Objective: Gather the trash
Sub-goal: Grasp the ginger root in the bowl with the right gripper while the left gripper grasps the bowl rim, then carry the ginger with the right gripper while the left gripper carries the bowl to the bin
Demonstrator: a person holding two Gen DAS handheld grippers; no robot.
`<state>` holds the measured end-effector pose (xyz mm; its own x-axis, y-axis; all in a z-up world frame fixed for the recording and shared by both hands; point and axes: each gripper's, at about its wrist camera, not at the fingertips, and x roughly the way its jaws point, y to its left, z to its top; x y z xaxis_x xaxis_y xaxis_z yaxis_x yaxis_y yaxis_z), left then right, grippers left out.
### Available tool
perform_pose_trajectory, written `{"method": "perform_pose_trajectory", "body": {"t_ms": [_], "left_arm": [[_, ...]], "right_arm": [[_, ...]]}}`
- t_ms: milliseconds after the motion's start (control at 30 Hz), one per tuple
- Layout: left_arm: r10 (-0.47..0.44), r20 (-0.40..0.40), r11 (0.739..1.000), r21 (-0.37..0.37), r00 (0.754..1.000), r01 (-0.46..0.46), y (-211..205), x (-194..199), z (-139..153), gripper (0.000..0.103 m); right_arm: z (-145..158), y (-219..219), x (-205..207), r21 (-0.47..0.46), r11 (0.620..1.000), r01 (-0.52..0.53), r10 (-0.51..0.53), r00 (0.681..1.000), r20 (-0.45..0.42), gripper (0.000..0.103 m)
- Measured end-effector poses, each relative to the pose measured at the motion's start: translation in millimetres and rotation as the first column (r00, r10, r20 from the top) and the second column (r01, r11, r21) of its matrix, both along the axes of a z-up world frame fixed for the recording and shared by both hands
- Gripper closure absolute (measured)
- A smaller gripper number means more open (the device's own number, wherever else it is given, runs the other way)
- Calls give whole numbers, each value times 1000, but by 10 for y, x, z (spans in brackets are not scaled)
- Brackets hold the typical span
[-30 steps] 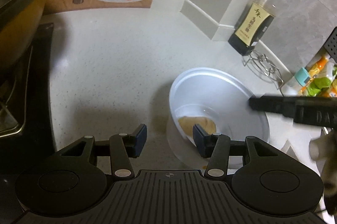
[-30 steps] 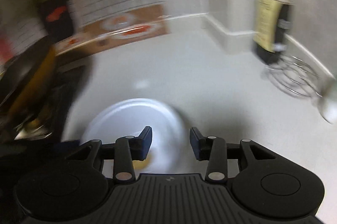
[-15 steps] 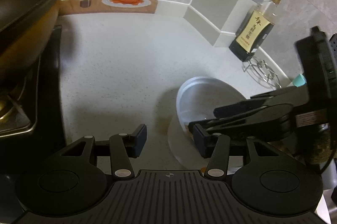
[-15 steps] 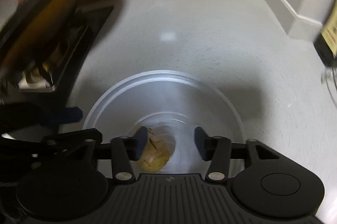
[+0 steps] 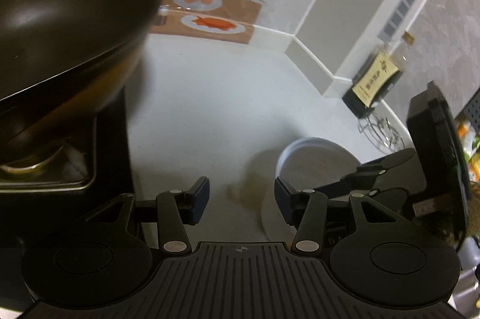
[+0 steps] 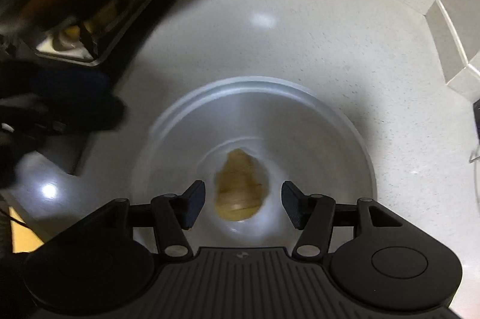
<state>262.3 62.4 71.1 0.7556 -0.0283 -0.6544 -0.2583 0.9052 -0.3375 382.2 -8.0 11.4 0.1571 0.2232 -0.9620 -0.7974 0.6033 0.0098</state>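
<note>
A white plastic bowl stands on the pale counter, with a brown scrap lying at its bottom. My right gripper points steeply down into the bowl. It is open, its fingers either side of the scrap and apart from it. In the left wrist view the bowl sits at the right, with the right gripper's black body reaching over its rim. My left gripper is open and holds nothing. It hovers over bare counter just left of the bowl.
A dark wok rests on the stove at the left, close to the left gripper. A soy sauce bottle and a wire trivet stand by the wall behind the bowl. A brownish smear marks the counter beside the bowl.
My right gripper has swung down over the bowl and its jaws have widened around the scrap. The left gripper has drawn back to the left, away from the bowl.
</note>
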Motion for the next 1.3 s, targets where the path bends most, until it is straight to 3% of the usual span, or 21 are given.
{"method": "perform_pose_trajectory", "body": {"t_ms": [133,200,233,333,433,567,667,800,900,1033,1067,1133,1233,1300], "left_arm": [[27,-3,999,-26,1000,-27,92,-96,-50,50],[35,-7,999,-41,999,-35,129,-137,-83,50],[37,-9,998,-49,999,-37,147,-154,-99,50],[44,-15,997,-63,999,-45,187,-194,-136,50],[42,-15,997,-67,999,-43,193,-195,-134,50],[-21,12,995,-96,1000,22,109,-106,-59,50],[-77,32,991,-103,997,80,-44,54,3,50],[-142,2,989,-42,990,142,-331,349,-33,50],[-156,-54,985,68,986,160,-531,552,-157,50],[-202,-84,974,89,976,210,-693,678,-308,52],[-210,-87,971,99,974,218,-734,698,-337,56],[-213,-94,967,122,973,223,-799,709,-379,88],[-163,-118,984,58,980,171,-781,669,-420,89],[-154,-106,987,36,982,159,-794,599,-404,90]], "right_arm": [[-94,69,121,-8,1000,21,-21,993,-113,47],[-132,51,157,2,999,48,-47,985,-169,55],[-149,28,181,11,998,61,-58,980,-191,66],[-163,-37,200,32,991,133,-123,967,-222,68],[-114,-82,189,37,985,166,-159,975,-155,68],[246,-309,169,160,958,238,-218,966,-136,69],[661,-599,44,282,916,286,-272,958,-87,69],[1058,-1048,-327,390,858,333,-365,931,7,68],[1168,-1413,-577,448,809,380,-436,899,24,68],[1120,-1878,-966,481,740,471,-559,827,50,68],[1085,-1978,-1060,484,722,494,-589,806,55,68],[1006,-2247,-1248,499,669,551,-645,764,21,68],[881,-2611,-1490,523,588,617,-706,707,-40,68],[816,-2793,-1712,528,557,642,-746,665,-22,68]]}}
